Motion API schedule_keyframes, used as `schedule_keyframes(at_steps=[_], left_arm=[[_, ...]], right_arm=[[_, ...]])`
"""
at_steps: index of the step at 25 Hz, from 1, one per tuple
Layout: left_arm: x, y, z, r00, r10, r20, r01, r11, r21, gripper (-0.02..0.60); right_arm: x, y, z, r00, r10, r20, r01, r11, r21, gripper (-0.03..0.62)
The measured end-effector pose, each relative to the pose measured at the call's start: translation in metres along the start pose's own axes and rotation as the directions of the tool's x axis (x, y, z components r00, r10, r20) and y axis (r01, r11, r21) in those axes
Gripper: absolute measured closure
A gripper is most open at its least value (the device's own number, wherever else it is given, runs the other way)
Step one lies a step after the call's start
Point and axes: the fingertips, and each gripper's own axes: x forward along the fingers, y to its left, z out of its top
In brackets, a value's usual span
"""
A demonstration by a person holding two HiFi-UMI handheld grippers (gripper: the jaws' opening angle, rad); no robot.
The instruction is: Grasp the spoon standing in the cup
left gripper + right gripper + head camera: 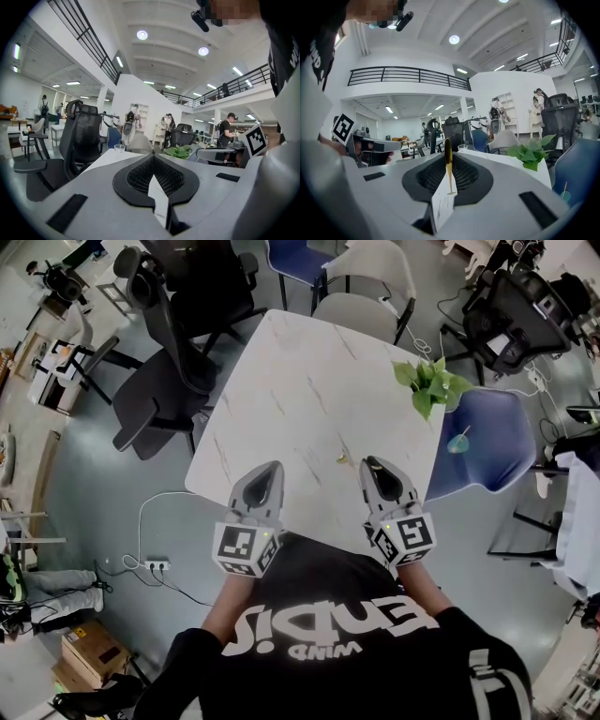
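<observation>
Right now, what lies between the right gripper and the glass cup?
Bare marbled table only, up to the cup, by the head view; the plant stands aside. The right gripper grips the spoon.

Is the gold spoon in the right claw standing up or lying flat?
Standing up: the right gripper view shows the spoon rising vertically, pinched between the right gripper's closed jaws.

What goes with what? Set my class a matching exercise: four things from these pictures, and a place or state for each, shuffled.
Things:
1 spoon
2 plant
3 cup
4 left gripper

Places or states:
A shut, nothing in it
B far end of the table
C held upright by the right gripper
D the table's right edge

Pairs: 1-C; 2-D; 3-B; 4-A
</observation>
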Motion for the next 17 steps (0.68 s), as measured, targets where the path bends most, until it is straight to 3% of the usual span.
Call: schedule_keyframes(at_steps=[17], left_arm=[[0.0037, 0.0053, -0.0031, 1.0, -0.001, -0.012, 0.0, 1.0, -0.018, 0.568]], right_arm=[[0.0052, -0.0006, 0.0007, 1.0, 0.004, -0.009, -0.004, 1.0, -0.001, 0.559]])
